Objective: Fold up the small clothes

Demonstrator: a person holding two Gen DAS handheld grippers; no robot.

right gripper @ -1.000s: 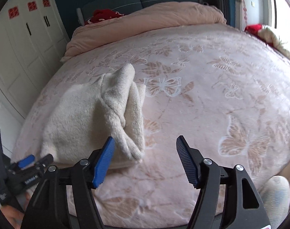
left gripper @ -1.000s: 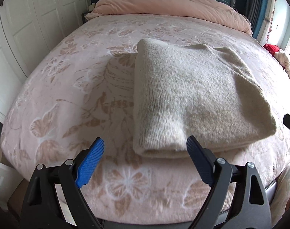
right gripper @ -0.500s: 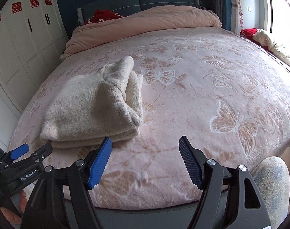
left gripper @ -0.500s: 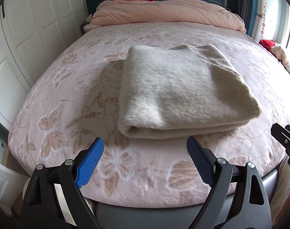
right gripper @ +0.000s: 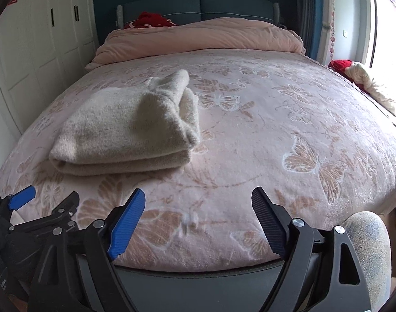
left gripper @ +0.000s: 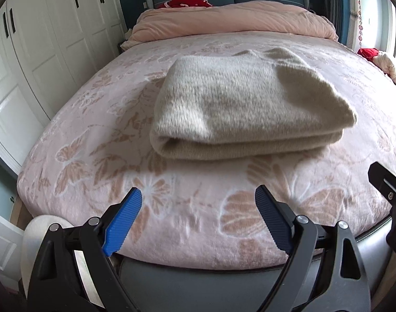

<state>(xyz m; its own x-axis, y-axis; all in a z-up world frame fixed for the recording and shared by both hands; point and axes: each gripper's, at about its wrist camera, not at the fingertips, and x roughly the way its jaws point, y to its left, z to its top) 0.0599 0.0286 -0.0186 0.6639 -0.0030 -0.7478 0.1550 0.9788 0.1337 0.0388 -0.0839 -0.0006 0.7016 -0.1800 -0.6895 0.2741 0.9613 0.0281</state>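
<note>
A bedroom: a wide bed (left gripper: 94, 171) covered by a pale pink blanket patterned with tan butterflies and leaves fills both views, with a rolled pink duvet (left gripper: 234, 20) across its far end against a dark teal headboard (right gripper: 198, 7). Something red (left gripper: 185, 0) lies on top of the duvet by the headboard. White wardrobe doors (left gripper: 55, 39) with red paper cutouts near their tops run along the left side, and a heap of cream and red cloth (right gripper: 364, 83) lies at the bed's right edge near a bright window.

The folded sweater (left gripper: 239, 109), cream and fuzzy, lies flat on the blanket in a thick rectangle of several layers, its rounded fold facing the near edge of the bed (one loose part stands up in a hump at its right end, plainest from the right wrist view (right gripper: 169, 91)). It sits left of the bed's middle, free of both tools.

The left gripper (left gripper: 198, 218) hangs over the near edge of the bed, its blue-padded fingers spread wide with only blanket between them, short of the sweater. The right gripper (right gripper: 198, 213) sits just to its right, likewise short of the sweater; its jaws have just been opening and now stand wide apart, nothing between them.
</note>
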